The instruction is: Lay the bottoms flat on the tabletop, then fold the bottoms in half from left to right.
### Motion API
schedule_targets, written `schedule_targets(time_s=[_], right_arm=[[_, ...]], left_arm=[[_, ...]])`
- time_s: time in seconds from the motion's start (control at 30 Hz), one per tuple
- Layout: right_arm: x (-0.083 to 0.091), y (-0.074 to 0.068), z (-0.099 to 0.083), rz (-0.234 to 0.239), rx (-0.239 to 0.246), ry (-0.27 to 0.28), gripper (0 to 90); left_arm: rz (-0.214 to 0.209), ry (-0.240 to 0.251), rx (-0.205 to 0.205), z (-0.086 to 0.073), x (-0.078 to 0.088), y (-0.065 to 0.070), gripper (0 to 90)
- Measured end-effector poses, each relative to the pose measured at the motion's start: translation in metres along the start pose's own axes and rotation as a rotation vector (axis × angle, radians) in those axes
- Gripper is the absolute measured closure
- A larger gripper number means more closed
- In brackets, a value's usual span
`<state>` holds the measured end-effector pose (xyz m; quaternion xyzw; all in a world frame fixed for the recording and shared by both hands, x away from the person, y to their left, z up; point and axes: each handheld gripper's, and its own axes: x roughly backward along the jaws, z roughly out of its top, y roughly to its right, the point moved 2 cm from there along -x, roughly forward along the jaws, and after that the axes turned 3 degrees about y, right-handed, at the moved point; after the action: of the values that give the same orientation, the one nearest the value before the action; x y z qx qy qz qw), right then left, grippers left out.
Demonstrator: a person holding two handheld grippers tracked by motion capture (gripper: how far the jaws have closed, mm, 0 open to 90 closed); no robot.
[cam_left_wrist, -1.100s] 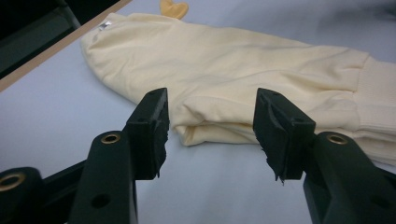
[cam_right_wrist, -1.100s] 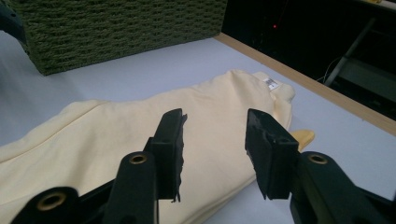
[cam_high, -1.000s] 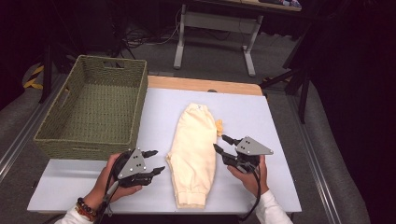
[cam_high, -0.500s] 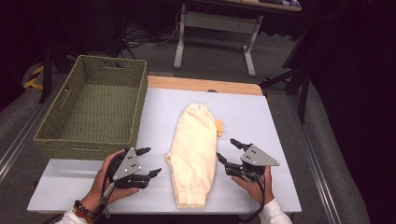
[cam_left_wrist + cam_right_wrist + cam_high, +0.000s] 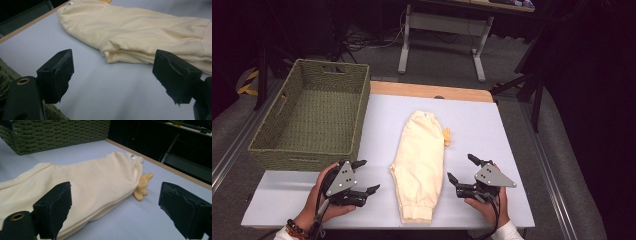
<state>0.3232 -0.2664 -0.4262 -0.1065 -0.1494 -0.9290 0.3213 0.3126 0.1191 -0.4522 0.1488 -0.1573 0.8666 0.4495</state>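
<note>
A cream garment [image 5: 419, 160], folded lengthwise, lies flat in the middle of the pale table [image 5: 492, 125]. A yellow piece [image 5: 446, 136] pokes out at its right side. My left gripper [image 5: 368, 176] rests near the front edge, left of the garment, open and holding nothing. My right gripper [image 5: 460, 167] sits to the right of the garment, also open and holding nothing. Both sets of jaws have just been opening. In the left gripper view, the garment [image 5: 140, 32] lies beyond my gripper [image 5: 113, 72]. In the right gripper view, the garment [image 5: 82, 185] and yellow piece [image 5: 142, 186] lie ahead of my gripper [image 5: 115, 205].
A green woven basket [image 5: 302, 160] stands at the table's left, its inside bare; its wall appears as the basket [image 5: 57, 132] in the right gripper view. A wooden strip [image 5: 427, 91] edges the table's far side. Desk legs and cables stand on the floor beyond.
Both grippers' jaws have opened wider. The right gripper has drawn back from the garment toward the near edge and slightly right. The left gripper has barely shifted. The garment lies as before.
</note>
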Motion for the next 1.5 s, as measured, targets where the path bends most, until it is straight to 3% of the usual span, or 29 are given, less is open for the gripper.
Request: schedule_targets(time_s=[0.13,0.3,0.4,0.83,1.5], right_arm=[[0.004,0.000,-0.006,-0.015,0.028,-0.019,13.1],[0.009,0.003,-0.015,-0.010,0.019,-0.038,13.2],[0.011,0.004,-0.018,-0.019,0.012,-0.053,13.3],[0.014,0.000,-0.024,-0.011,0.017,-0.069,14.5],[0.009,0.002,-0.026,-0.019,0.011,-0.095,15.9]], left_arm=[[0.016,0.003,0.029,-0.006,0.005,-0.002,16.3],[0.015,0.008,0.083,-0.015,0.012,-0.006,14.1],[0.019,0.000,0.093,-0.018,0.014,-0.006,13.6],[0.042,-0.007,0.089,-0.024,0.021,-0.002,10.9],[0.020,-0.039,0.087,-0.026,0.013,0.001,11.3]])
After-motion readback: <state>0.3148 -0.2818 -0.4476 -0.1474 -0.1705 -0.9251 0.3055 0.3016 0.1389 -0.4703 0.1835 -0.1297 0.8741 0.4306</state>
